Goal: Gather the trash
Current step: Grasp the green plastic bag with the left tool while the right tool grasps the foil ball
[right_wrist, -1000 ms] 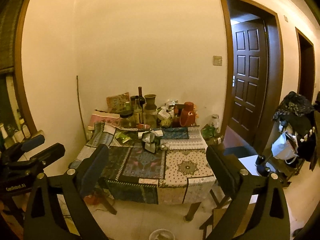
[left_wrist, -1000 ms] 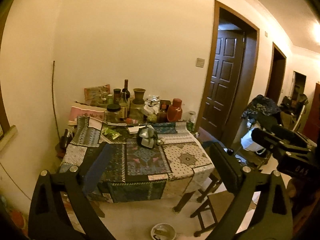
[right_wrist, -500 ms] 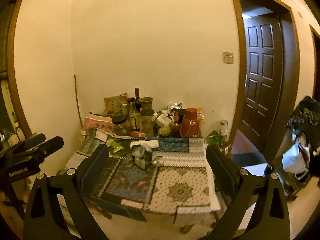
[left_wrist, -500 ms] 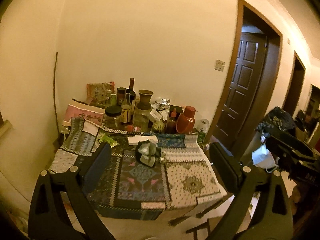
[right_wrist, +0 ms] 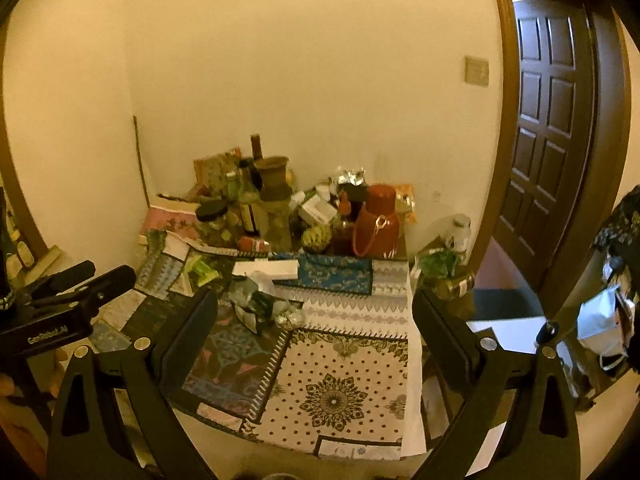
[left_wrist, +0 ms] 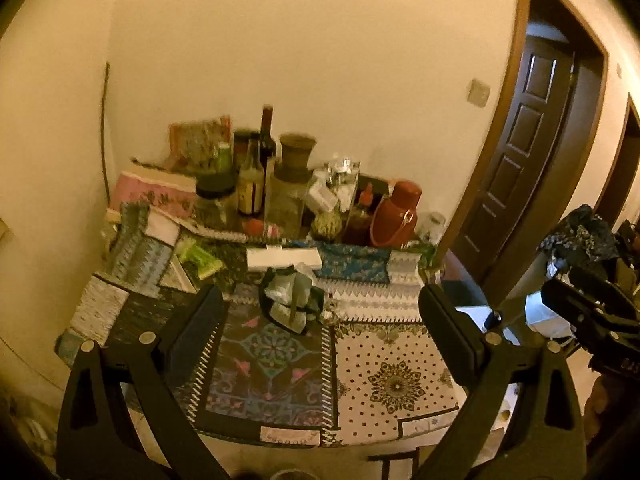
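A crumpled silvery-green wrapper heap (left_wrist: 294, 302) lies mid-table on the patterned cloth (left_wrist: 392, 376); it also shows in the right wrist view (right_wrist: 260, 306). A green wrapper (left_wrist: 200, 258) lies at the left, also in the right wrist view (right_wrist: 202, 270). A long white box (left_wrist: 284, 258) lies behind the heap. My left gripper (left_wrist: 320, 324) is open and empty, above the table's near half. My right gripper (right_wrist: 314, 322) is open and empty, also short of the heap. Each gripper shows in the other's view: the right one (left_wrist: 592, 312), the left one (right_wrist: 64, 300).
Bottles, jars, a red thermos (left_wrist: 396, 214) and boxes crowd the table's back edge by the wall. A dark wooden door (right_wrist: 552, 128) stands at the right. A white bag (right_wrist: 600, 320) and dark clutter sit at the far right. A stool shows under the table's front (left_wrist: 394, 466).
Both grippers have moved forward and closer to the table, which now fills more of each view. Both stay open and empty.
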Motion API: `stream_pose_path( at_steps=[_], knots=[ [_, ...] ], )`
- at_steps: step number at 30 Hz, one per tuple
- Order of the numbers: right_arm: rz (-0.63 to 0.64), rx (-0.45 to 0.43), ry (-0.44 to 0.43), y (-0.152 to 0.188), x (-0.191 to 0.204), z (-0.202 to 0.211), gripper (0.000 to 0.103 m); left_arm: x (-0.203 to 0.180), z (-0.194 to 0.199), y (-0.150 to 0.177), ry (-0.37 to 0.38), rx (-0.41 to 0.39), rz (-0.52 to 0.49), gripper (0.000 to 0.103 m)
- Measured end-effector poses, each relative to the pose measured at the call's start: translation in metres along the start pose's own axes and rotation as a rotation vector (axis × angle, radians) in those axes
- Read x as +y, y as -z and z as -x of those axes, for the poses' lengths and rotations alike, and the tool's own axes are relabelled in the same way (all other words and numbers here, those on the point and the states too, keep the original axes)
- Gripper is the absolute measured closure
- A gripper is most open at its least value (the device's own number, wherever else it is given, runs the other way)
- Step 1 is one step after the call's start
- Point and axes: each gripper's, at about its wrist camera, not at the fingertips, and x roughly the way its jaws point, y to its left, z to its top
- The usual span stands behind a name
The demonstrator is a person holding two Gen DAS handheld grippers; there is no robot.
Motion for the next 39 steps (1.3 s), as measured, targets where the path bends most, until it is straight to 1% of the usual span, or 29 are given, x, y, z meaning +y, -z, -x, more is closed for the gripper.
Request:
stream_pose_path(
  at_steps=[5, 8, 11, 14, 15, 19, 22, 25, 26, 27, 28, 29, 31, 33, 34, 35, 36, 37, 39],
  knots=[
    [-0.047, 0.053, 0.048, -0.003, -0.006, -0.035, 0.006, 0.009, -0.059, -0.009, 0.025, 0.091, -0.008, 0.004],
    [-0.081, 0.088, 0.085, -0.007, -0.009, -0.058, 0.006, 0.013, -0.097, -0.014, 0.045, 0.138, -0.035, 0.004],
    [-0.121, 0.135, 0.121, -0.008, -0.012, -0.083, 0.006, 0.019, -0.148, -0.016, 0.043, 0.227, -0.072, 0.004],
    [-0.152, 0.184, 0.15, -0.004, -0.014, -0.112, 0.006, 0.028, -0.187, -0.012, 0.042, 0.297, -0.041, 0.004],
    [-0.158, 0.207, 0.158, -0.002, -0.014, -0.121, 0.006, 0.031, -0.205, -0.006, 0.05, 0.336, -0.023, 0.004],
    [-0.182, 0.29, 0.185, 0.012, -0.019, -0.156, 0.006, 0.039, -0.252, 0.017, 0.058, 0.446, 0.044, 0.004],
    [-0.2, 0.348, 0.18, 0.025, -0.023, -0.177, 0.006, 0.04, -0.277, 0.033, 0.048, 0.485, 0.079, 0.004],
    [-0.204, 0.394, 0.163, 0.036, -0.024, -0.194, 0.006, 0.039, -0.292, 0.041, 0.025, 0.492, 0.081, 0.004],
    [-0.198, 0.412, 0.156, 0.041, -0.024, -0.2, 0.006, 0.039, -0.295, 0.041, 0.019, 0.49, 0.079, 0.006],
    [-0.19, 0.425, 0.15, 0.044, -0.023, -0.206, 0.006, 0.039, -0.299, 0.042, 0.016, 0.487, 0.077, 0.014],
    [-0.179, 0.437, 0.145, 0.048, -0.021, -0.211, 0.006, 0.04, -0.302, 0.042, 0.015, 0.489, 0.075, 0.018],
    [-0.172, 0.445, 0.141, 0.05, -0.02, -0.215, 0.006, 0.042, -0.305, 0.043, 0.014, 0.496, 0.072, 0.024],
    [-0.147, 0.47, 0.123, 0.055, -0.015, -0.227, 0.006, 0.048, -0.307, 0.041, 0.012, 0.489, 0.074, 0.032],
    [-0.123, 0.493, 0.099, 0.059, -0.01, -0.239, 0.006, 0.054, -0.308, 0.039, 0.015, 0.489, 0.07, 0.052],
    [-0.106, 0.504, 0.082, 0.061, -0.005, -0.247, 0.006, 0.058, -0.308, 0.039, 0.026, 0.497, 0.066, 0.053],
    [-0.098, 0.51, 0.071, 0.062, -0.003, -0.252, 0.006, 0.063, -0.306, 0.038, 0.041, 0.502, 0.065, 0.061],
    [-0.083, 0.522, 0.052, 0.062, 0.002, -0.261, 0.006, 0.067, -0.304, 0.037, 0.055, 0.504, 0.064, 0.074],
    [-0.073, 0.532, 0.036, 0.062, 0.007, -0.269, 0.006, 0.071, -0.301, 0.037, 0.065, 0.51, 0.052, 0.079],
    [-0.061, 0.548, 0.015, 0.063, 0.013, -0.282, 0.006, 0.076, -0.293, 0.035, 0.069, 0.505, 0.027, 0.081]
  ],
)
